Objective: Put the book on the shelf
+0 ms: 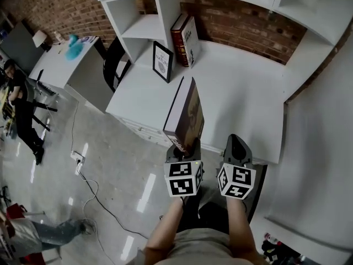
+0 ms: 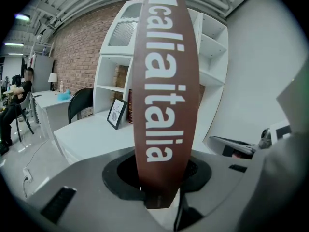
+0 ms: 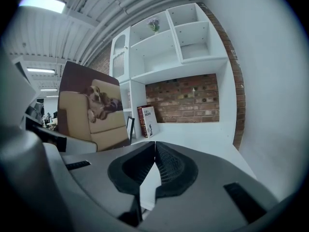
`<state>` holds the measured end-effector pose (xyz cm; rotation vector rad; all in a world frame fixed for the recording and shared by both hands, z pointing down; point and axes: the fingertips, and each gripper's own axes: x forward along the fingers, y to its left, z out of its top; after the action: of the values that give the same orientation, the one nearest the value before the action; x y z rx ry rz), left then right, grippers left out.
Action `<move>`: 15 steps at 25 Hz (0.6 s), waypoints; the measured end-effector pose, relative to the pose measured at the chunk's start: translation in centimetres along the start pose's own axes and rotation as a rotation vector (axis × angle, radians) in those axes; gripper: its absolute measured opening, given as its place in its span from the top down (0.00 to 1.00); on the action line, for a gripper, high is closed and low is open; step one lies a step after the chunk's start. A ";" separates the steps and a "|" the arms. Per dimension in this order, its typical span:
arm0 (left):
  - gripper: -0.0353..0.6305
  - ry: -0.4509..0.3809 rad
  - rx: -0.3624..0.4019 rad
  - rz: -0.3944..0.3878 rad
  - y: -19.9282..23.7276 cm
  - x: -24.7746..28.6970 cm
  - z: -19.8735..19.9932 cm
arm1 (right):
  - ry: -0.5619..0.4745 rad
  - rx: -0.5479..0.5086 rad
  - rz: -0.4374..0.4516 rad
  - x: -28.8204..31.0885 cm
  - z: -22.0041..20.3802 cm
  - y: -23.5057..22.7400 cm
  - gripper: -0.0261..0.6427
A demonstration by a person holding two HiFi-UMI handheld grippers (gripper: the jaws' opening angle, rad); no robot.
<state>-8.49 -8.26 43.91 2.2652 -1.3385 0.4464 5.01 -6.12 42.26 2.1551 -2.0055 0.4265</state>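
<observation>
My left gripper (image 1: 183, 154) is shut on the lower end of a brown hardcover book (image 1: 186, 115), held upright in the air in front of the white desk (image 1: 242, 98). In the left gripper view the book's spine (image 2: 166, 91), with large white lettering, rises between the jaws of that gripper (image 2: 159, 192). In the right gripper view the book's cover (image 3: 91, 110) shows a dog on a sofa. My right gripper (image 1: 237, 148) hangs beside it, shut and empty, its jaws touching (image 3: 153, 151). The white shelf unit (image 3: 159, 57) stands behind the desk.
A red-spined book (image 1: 185, 40) leans in the shelf's corner, a black-framed picture (image 1: 162, 61) beside it. A black chair (image 1: 114, 62) and another white desk (image 1: 66, 59) lie to the left. A person (image 1: 22, 109) sits far left. Cables (image 1: 94, 195) trail on the floor.
</observation>
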 end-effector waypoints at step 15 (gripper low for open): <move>0.72 0.035 -0.006 -0.023 2.1 5.4 1.9 | 0.031 0.005 -0.028 5.4 0.7 -0.5 0.94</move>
<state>-7.72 -14.05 45.49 2.2554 -1.2934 0.4711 5.85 -11.39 43.34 2.1629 -1.9580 0.4582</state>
